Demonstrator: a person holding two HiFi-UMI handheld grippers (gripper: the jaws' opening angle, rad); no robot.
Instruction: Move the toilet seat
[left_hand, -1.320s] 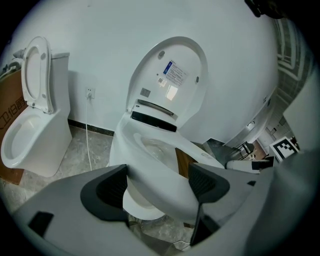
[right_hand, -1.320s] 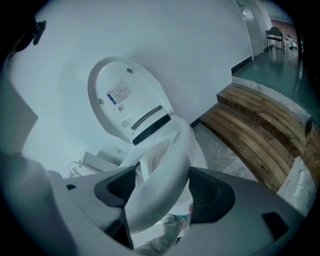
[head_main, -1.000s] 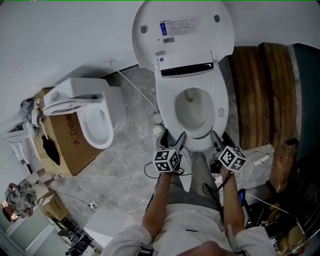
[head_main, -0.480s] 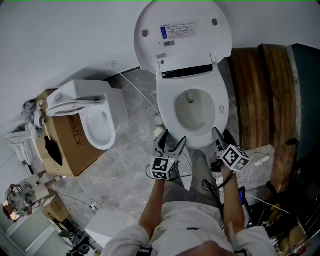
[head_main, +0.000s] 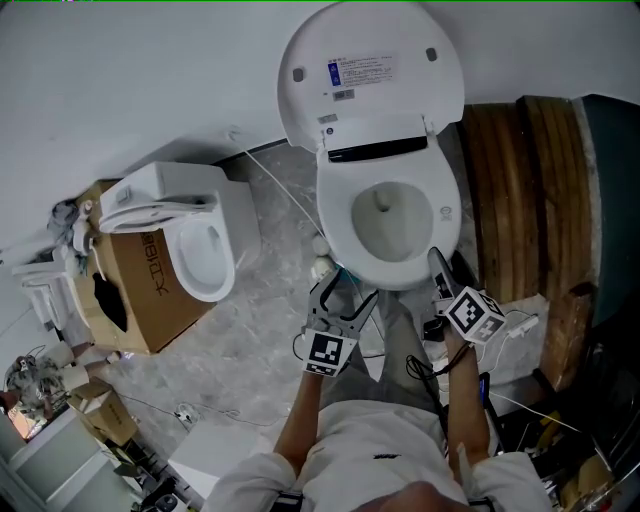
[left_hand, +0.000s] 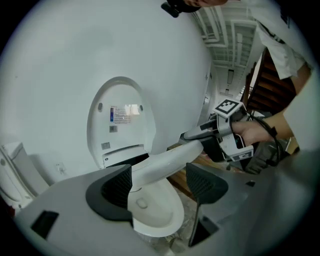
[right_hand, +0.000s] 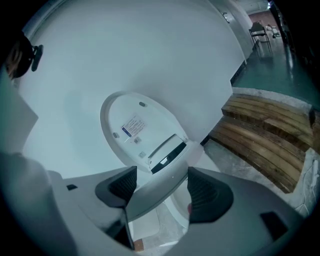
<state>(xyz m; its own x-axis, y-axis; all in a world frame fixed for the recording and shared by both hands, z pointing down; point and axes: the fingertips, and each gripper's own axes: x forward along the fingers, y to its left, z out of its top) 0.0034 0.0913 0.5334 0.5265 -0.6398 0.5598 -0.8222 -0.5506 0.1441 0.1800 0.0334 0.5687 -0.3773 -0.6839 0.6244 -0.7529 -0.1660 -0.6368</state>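
The white toilet's lid (head_main: 370, 70) stands up against the wall. The toilet seat (head_main: 345, 215) lies over the bowl, and in the left gripper view the toilet seat (left_hand: 165, 162) is tilted up off the bowl (left_hand: 152, 212). My left gripper (head_main: 343, 292) is open at the seat's front left. The seat runs between its jaws and lies against the left pad. My right gripper (head_main: 438, 270) is at the front right, its jaws closing, with the seat's rim (right_hand: 155, 200) between them. It also shows in the left gripper view as the right gripper (left_hand: 192, 136), one finger over the seat.
A second white toilet (head_main: 190, 240) sits by a cardboard box (head_main: 140, 290) to the left. Wooden steps (head_main: 520, 190) run along the toilet's right side. Cables (head_main: 510, 320) lie on the floor by my right arm. The person's legs are directly below the bowl.
In the head view both grippers have drawn back a little toward the person, the left one more. Its marker cube now sits lower and its fingers point up at the seat's front.
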